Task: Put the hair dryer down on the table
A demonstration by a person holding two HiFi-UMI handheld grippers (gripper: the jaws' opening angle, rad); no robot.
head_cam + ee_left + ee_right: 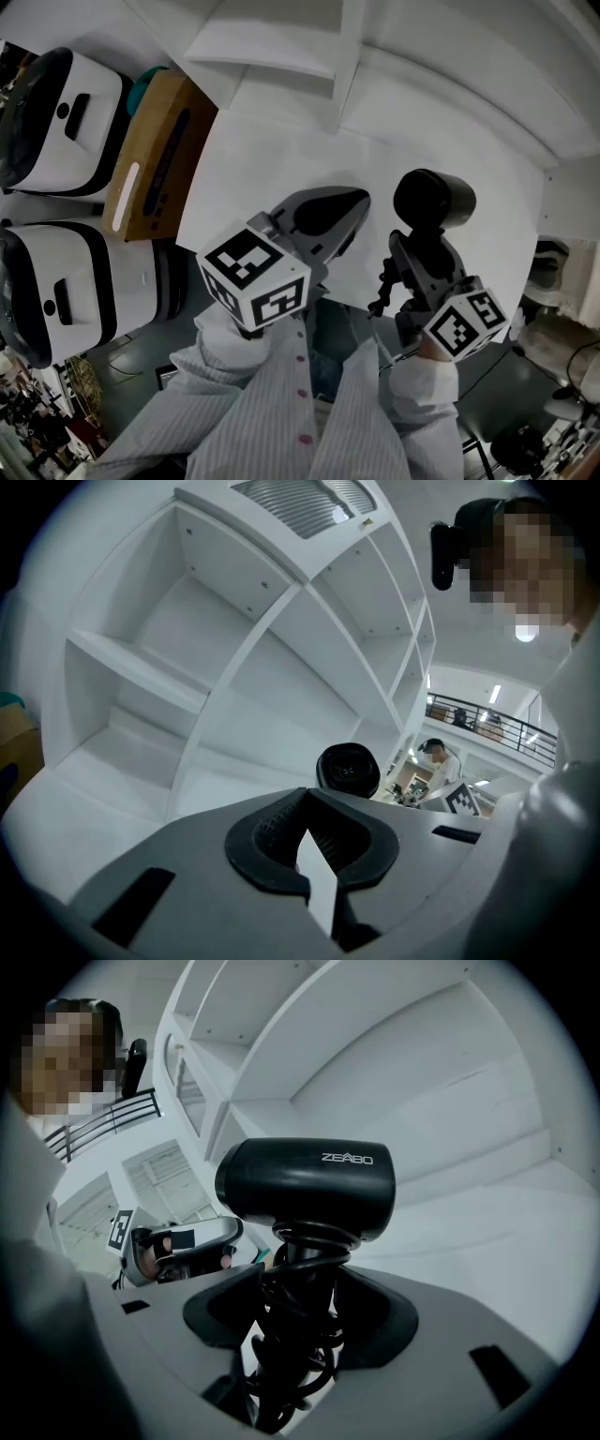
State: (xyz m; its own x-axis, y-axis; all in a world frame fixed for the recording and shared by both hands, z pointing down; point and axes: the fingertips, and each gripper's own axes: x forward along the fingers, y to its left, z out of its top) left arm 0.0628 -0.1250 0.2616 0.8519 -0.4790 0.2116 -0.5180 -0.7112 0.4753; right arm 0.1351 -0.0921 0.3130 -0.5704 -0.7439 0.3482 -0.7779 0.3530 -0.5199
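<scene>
In the head view, the hair dryer [433,199] is held upright by the right gripper [424,261] over the white table [281,159]. No part of it appears to be rested there. The left gripper [349,214] is seen near it, apart from it.

In the left gripper view, the jaws are drawn together on nothing. The dryer's barrel [349,769] is seen beyond them, untouched.

In the right gripper view, the jaws are clamped on the handle, round which the cord [292,1354] is coiled. The task is judged not yet done: lowering and release are left.
</scene>
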